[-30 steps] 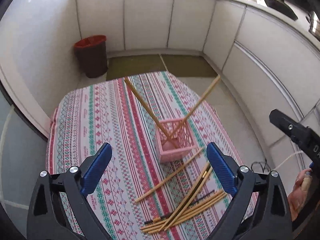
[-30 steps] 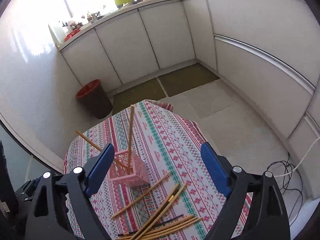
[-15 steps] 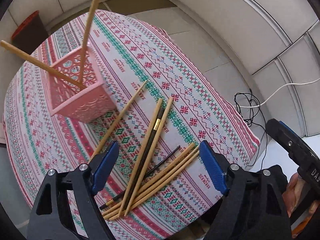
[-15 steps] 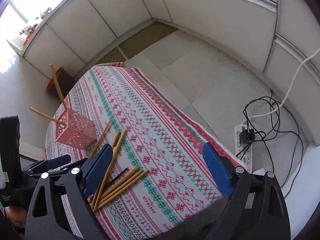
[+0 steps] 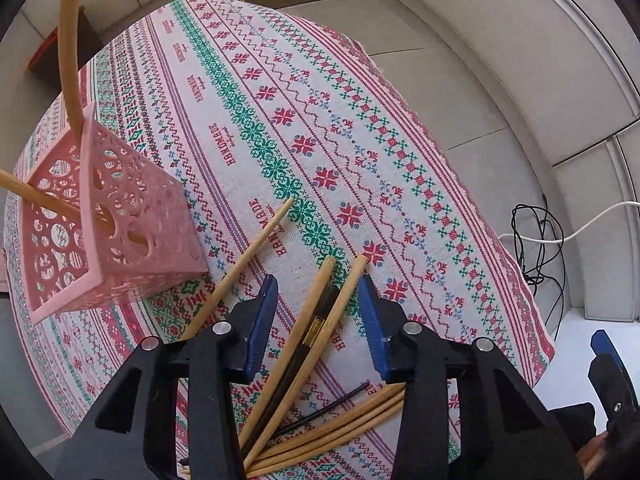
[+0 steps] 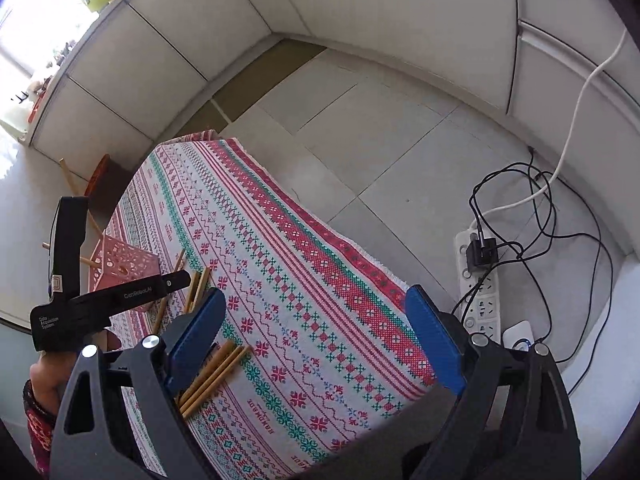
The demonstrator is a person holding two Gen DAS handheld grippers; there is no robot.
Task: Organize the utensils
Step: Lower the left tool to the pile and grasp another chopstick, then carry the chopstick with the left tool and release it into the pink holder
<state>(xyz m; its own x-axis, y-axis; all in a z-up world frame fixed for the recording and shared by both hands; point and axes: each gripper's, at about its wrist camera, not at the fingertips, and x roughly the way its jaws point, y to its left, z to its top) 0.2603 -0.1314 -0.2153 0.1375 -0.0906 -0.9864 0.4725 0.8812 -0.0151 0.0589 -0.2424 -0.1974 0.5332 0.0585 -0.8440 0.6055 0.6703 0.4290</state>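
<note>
A pink lattice basket stands on the patterned tablecloth with two wooden chopsticks leaning out of it. Several loose wooden chopsticks and a black pair lie on the cloth. My left gripper is low over them, its jaws partly closed around three sticks with gaps at each side. One more stick lies left of it. My right gripper is wide open and empty, above the table's near edge, with sticks by its left finger. The basket also shows in the right wrist view.
A red bin stands on the floor beyond the table. A power strip with black and white cables lies on the floor to the right. White cabinets ring the room.
My left gripper has dropped down to the loose chopsticks and its jaws have narrowed around them. My right gripper has swung right and lower, still wide open.
</note>
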